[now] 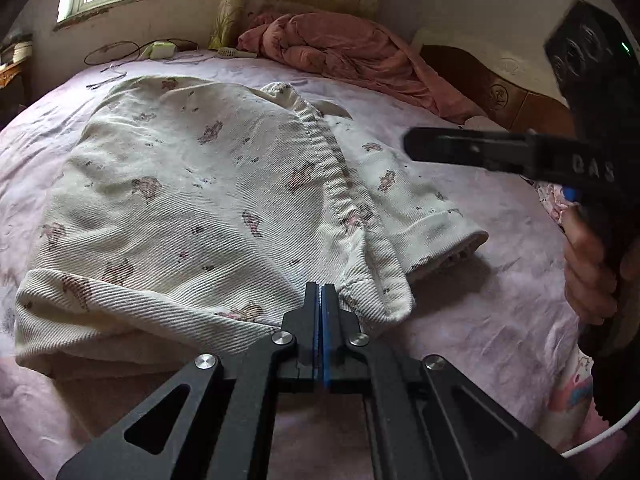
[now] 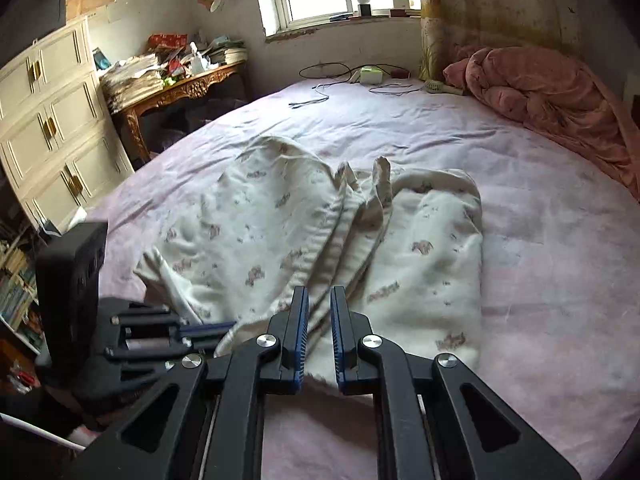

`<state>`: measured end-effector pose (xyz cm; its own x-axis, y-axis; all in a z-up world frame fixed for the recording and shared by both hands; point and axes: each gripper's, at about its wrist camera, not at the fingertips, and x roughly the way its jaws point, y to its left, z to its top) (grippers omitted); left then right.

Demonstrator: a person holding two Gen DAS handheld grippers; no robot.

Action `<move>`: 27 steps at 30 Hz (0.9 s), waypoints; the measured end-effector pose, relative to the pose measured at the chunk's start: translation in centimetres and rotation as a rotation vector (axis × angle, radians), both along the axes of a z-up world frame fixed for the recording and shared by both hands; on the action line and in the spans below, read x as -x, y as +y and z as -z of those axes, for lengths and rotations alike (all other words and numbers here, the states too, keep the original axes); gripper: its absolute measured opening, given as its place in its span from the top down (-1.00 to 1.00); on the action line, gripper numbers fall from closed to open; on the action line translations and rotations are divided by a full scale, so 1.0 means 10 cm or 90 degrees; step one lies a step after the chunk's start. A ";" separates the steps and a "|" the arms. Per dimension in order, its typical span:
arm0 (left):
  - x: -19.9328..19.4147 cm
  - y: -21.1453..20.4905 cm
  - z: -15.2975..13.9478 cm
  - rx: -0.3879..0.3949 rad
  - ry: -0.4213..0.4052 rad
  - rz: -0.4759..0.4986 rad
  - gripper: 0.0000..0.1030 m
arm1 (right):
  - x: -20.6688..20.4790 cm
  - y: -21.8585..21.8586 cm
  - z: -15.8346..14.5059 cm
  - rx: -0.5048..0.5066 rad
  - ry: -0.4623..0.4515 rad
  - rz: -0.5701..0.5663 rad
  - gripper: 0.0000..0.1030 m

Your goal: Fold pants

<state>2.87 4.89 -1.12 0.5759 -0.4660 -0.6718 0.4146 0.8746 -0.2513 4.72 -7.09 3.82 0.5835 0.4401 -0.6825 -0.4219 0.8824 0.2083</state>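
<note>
Holding both grippers low over the near edge of the bed (image 2: pixel 540 240), I see the pants (image 1: pixel 208 184) lying rumpled across the middle of the pink sheet, partly folded, waistband ridge running down the centre. My left gripper (image 1: pixel 321 292) has its jaws closed flat together at the near hem; whether any cloth is pinched I cannot tell. My right gripper (image 2: pixel 319 300) shows a narrow gap between its jaws, nothing gripped, cloth just beyond. I judge a lift now could drag one layer only, skewing the fold or bunching the loose right leg.
</note>
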 end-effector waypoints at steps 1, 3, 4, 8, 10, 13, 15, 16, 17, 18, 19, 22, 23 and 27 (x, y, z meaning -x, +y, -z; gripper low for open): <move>0.04 0.03 -0.03 0.004 -0.010 -0.005 1.00 | -0.09 0.06 0.01 -0.027 0.019 -0.020 0.81; 0.13 0.19 -0.14 0.025 -0.031 -0.021 1.00 | -0.22 0.24 0.12 -0.069 0.061 -0.072 0.81; 0.17 0.28 -0.20 0.025 -0.046 -0.034 1.00 | -0.26 0.33 0.22 -0.065 0.086 -0.086 0.81; 0.26 0.69 -0.35 -0.040 -0.080 -0.103 0.89 | -0.24 0.48 0.59 0.029 0.116 -0.097 0.81; 0.14 0.90 -0.35 -0.055 -0.071 -0.138 0.89 | -0.17 0.43 0.59 0.020 0.103 -0.093 0.81; -0.08 1.15 -0.31 -0.052 -0.045 -0.159 0.83 | -0.05 0.41 0.51 0.040 0.079 -0.098 0.81; -0.17 1.28 -0.29 -0.031 -0.019 -0.167 0.66 | 0.02 0.41 0.49 0.065 0.064 -0.100 0.81; -0.18 1.33 -0.29 -0.023 -0.012 -0.171 0.46 | 0.05 0.41 0.46 0.072 0.060 -0.098 0.81; -0.15 1.38 -0.28 -0.019 -0.012 -0.173 0.29 | 0.09 0.42 0.43 0.079 0.052 -0.097 0.80; -0.11 1.41 -0.27 -0.022 -0.014 -0.176 0.22 | 0.13 0.43 0.39 0.085 0.039 -0.098 0.80; -0.06 1.43 -0.24 -0.030 -0.013 -0.179 0.13 | 0.18 0.44 0.34 0.089 0.024 -0.101 0.80; 0.06 1.48 -0.15 -0.017 0.014 -0.168 0.11 | 0.31 0.50 0.17 0.080 -0.015 -0.118 0.12; 0.09 1.49 -0.13 -0.002 0.022 -0.158 0.13 | 0.34 0.52 0.12 0.077 -0.028 -0.121 -0.10; 0.08 1.44 -0.09 0.004 0.029 -0.143 0.26 | 0.42 0.70 0.06 0.095 -0.059 -0.139 -0.10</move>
<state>2.06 19.26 -0.25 0.6343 -0.3346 -0.6969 0.1983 0.9417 -0.2717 0.48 -0.05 3.21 0.5485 0.4611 -0.6975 -0.6162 0.7868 0.0355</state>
